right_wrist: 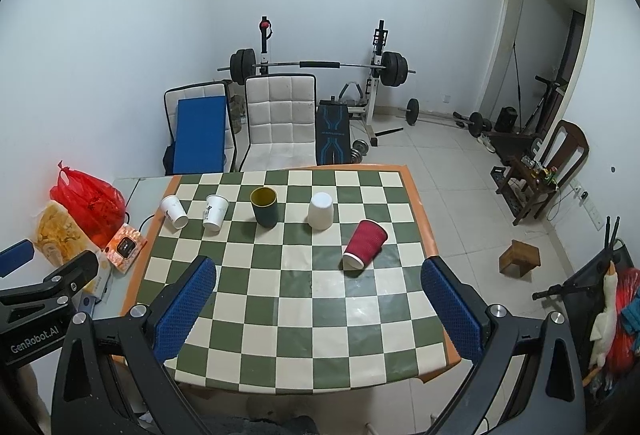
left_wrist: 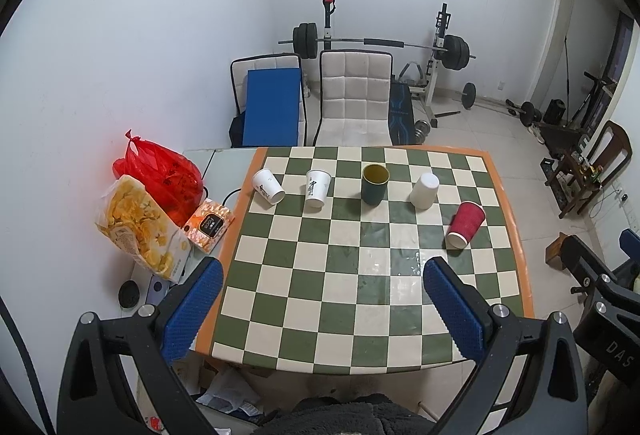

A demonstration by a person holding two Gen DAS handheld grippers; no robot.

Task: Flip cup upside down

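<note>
Even cool indoor light, tabletop (left_wrist: 400, 267) glare, strong fisheye edge distortion.

Left gripper (left_wrist: 322, 273) open above checkered table (left_wrist: 304, 299). Beyond dark green cup (left_wrist: 375, 184): white cups (left_wrist: 318, 188) to its left, upside-down white cup (left_wrist: 425, 190) and tipped red cup (left_wrist: 465, 224) right.

A room in a home, doubling as a gym. Ahead of the fingers, a checkered table (left_wrist: 360, 275) with padded chairs (left_wrist: 356, 95) behind it; beyond, a barbell rack (left_wrist: 380, 43) against the wall, dumbbells (right_wrist: 478, 123) on tiled floor, snack bags (left_wrist: 136, 223) left.
</note>
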